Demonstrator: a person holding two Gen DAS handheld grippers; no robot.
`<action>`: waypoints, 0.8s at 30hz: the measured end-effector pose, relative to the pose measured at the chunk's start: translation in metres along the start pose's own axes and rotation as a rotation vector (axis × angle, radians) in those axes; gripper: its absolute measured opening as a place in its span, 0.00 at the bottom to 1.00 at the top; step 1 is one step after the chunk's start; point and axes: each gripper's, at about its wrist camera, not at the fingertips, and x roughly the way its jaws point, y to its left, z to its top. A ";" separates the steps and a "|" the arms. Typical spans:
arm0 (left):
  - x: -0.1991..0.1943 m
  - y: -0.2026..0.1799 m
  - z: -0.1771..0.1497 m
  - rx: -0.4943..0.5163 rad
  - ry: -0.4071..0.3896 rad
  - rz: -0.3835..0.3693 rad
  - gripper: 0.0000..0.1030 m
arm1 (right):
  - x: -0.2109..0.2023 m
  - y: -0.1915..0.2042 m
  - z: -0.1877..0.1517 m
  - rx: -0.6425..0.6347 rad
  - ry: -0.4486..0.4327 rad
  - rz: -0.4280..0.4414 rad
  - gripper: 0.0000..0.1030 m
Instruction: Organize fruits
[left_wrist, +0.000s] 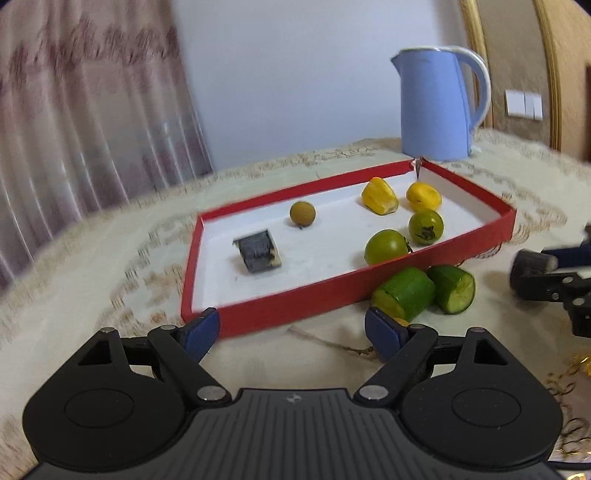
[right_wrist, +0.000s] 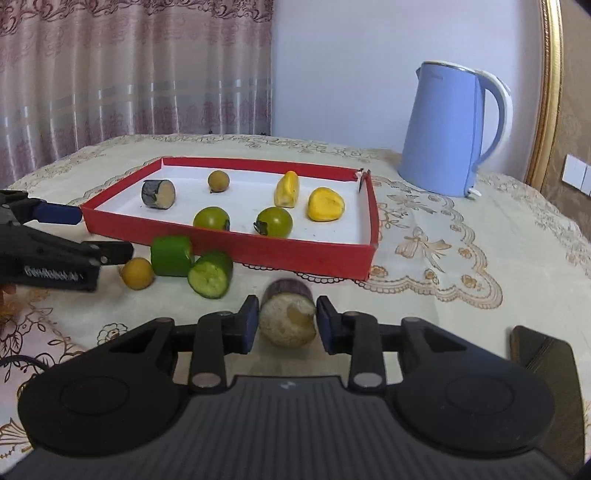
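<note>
Red tray (right_wrist: 258, 254) with white floor; green tomatoes (right_wrist: 211, 218), yellow pieces (right_wrist: 325, 205), green cucumber chunks (right_wrist: 210, 275); pale blue kettle (right_wrist: 448, 129); cream tablecloth (right_wrist: 461, 258) with beige lace motifs; pink patterned curtain (right_wrist: 129, 66).

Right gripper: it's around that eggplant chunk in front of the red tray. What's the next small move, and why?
Probably close the right gripper on the eggplant chunk. The chunk sits between the fingers on the tablecloth, with a sliver of gap at each pad, so nothing grips it yet. The red tray lies just beyond, already holding another eggplant piece.
</note>
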 end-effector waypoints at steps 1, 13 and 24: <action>-0.001 -0.003 0.000 0.022 -0.006 0.009 0.83 | -0.003 -0.001 -0.002 0.000 -0.018 -0.004 0.60; -0.024 0.001 -0.003 0.071 -0.098 -0.129 0.84 | -0.013 -0.021 -0.011 0.093 -0.066 0.040 0.81; -0.005 -0.022 -0.006 0.144 -0.037 -0.156 0.84 | -0.011 -0.020 -0.010 0.092 -0.058 0.007 0.93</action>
